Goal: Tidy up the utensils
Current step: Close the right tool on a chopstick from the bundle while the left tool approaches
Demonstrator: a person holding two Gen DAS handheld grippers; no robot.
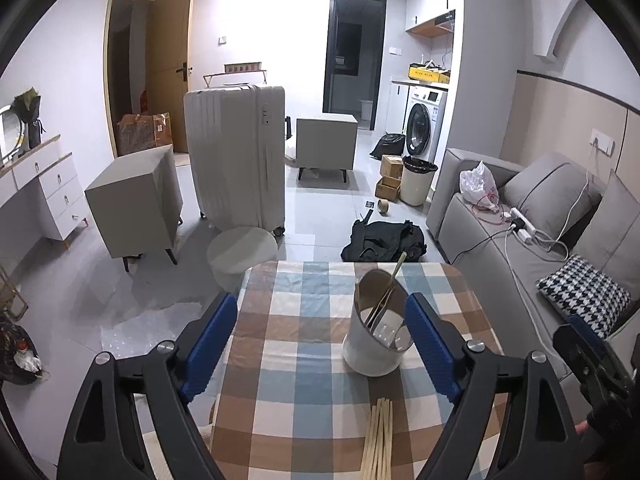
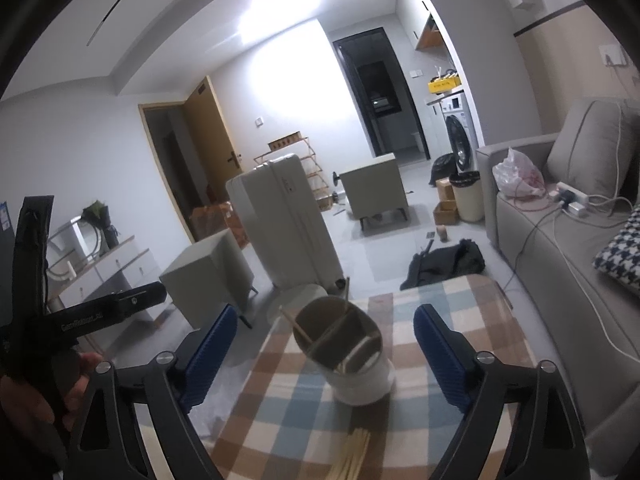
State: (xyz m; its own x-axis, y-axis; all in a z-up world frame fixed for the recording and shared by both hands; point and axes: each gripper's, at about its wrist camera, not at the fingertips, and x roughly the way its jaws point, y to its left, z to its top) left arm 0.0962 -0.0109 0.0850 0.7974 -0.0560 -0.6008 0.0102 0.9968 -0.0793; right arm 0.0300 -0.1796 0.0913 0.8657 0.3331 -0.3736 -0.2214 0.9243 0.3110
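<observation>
A white round utensil holder (image 1: 376, 332) with inner dividers stands on the checked table (image 1: 288, 320); chopsticks stand inside it, one sticking up at the back. A bundle of pale chopsticks (image 1: 378, 440) lies on the table at the near edge. My left gripper (image 1: 322, 344) is open and empty, held above the table, with the holder near its right finger. In the right wrist view the holder (image 2: 352, 360) sits between the open, empty fingers of my right gripper (image 2: 324, 360), and the bundle (image 2: 352, 456) lies below. The right gripper's body shows at the far right of the left view.
A grey sofa (image 1: 520, 240) with cables and a checked cushion runs along the right of the table. On the floor beyond stand a white suitcase (image 1: 240, 160), a round stool (image 1: 240, 252), two grey cabinets and a black bag (image 1: 384, 240).
</observation>
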